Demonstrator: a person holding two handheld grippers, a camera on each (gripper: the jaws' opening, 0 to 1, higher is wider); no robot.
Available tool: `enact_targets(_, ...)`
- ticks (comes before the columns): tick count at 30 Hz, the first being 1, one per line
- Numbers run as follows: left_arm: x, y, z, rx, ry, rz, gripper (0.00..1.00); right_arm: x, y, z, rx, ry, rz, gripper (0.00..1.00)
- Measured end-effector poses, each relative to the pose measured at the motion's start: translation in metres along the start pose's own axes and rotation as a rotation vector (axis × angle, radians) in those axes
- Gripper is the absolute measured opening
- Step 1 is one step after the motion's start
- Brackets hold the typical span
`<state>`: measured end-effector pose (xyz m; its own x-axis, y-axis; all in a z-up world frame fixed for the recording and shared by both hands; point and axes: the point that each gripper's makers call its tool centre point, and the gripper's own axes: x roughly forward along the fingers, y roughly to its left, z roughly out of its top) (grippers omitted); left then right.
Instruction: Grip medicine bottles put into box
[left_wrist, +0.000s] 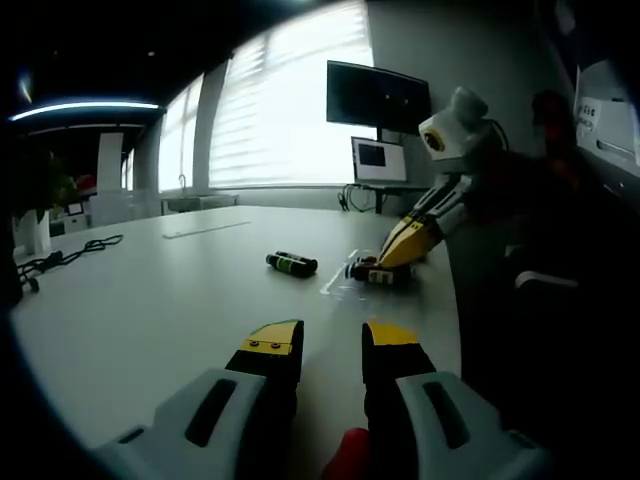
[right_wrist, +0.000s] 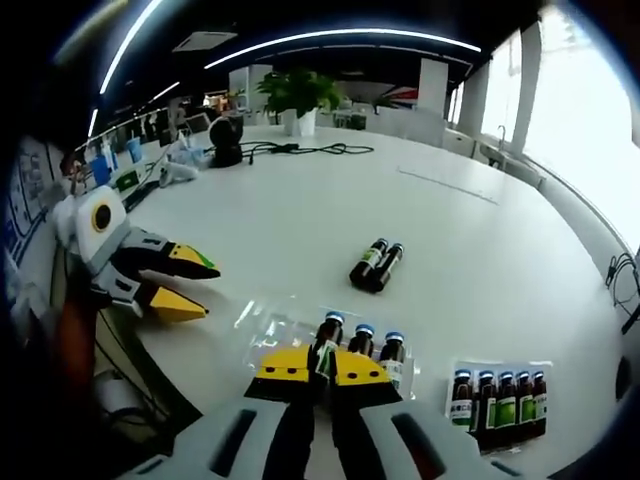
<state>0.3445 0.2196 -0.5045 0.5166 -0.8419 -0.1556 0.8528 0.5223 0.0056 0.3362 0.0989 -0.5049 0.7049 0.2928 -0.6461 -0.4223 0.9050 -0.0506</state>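
Two dark medicine bottles (left_wrist: 291, 263) with green labels lie side by side mid-table, also in the right gripper view (right_wrist: 375, 265). A clear plastic tray (right_wrist: 265, 322) holds three upright blue-capped bottles. My right gripper (right_wrist: 322, 366) is shut on the leftmost bottle (right_wrist: 325, 340) of that row; in the left gripper view it (left_wrist: 392, 262) reaches down onto the tray bottles (left_wrist: 375, 272). My left gripper (left_wrist: 331, 340) hovers open over bare table, well short of the lying pair; in the right gripper view it (right_wrist: 190, 288) is open, left of the tray.
A second tray with several upright bottles (right_wrist: 497, 400) sits at the near right. The white table (left_wrist: 150, 300) carries cables (left_wrist: 70, 255), a plant (right_wrist: 298, 100), a monitor (left_wrist: 378, 97) and a small screen (left_wrist: 379, 160) at its far end. A person's arm (right_wrist: 70, 350) is at the left.
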Motion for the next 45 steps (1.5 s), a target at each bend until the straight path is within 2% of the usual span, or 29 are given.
enact_targets(9,0.0,0.0,0.0,-0.002,-0.002,-0.001,0.18,0.003,0.001,0.001,-0.003,0.031,-0.003,0.0)
enact_targets(19,0.0,0.0,0.0,-0.001,-0.003,-0.002,0.18,0.006,0.001,0.001,-0.01,0.036,-0.013,0.0)
enact_targets(20,0.0,0.0,0.0,-0.001,-0.003,-0.002,0.18,0.006,0.0,-0.006,0.001,0.064,-0.032,0.0)
enact_targets(21,0.0,0.0,0.0,-0.001,-0.003,-0.002,0.18,0.008,0.002,-0.003,-0.026,0.037,-0.025,0.0)
enact_targets(29,0.0,0.0,0.0,-0.002,-0.002,0.0,0.17,0.011,0.001,0.001,-0.043,0.015,-0.016,0.0)
enact_targets(33,-0.001,0.0,0.001,-0.005,-0.005,-0.001,0.17,0.001,-0.002,0.004,0.0,-0.005,-0.013,0.0)
enact_targets(37,0.0,0.0,0.0,-0.003,-0.001,0.001,0.17,-0.006,0.003,-0.003,-0.047,0.037,-0.003,0.0)
enact_targets(41,0.0,0.001,0.0,-0.004,-0.002,0.002,0.17,-0.009,0.009,-0.01,-0.052,0.059,0.01,0.0)
enact_targets(45,0.0,0.001,0.0,-0.003,-0.002,0.002,0.17,-0.013,0.008,-0.012,-0.105,0.082,-0.007,0.01)
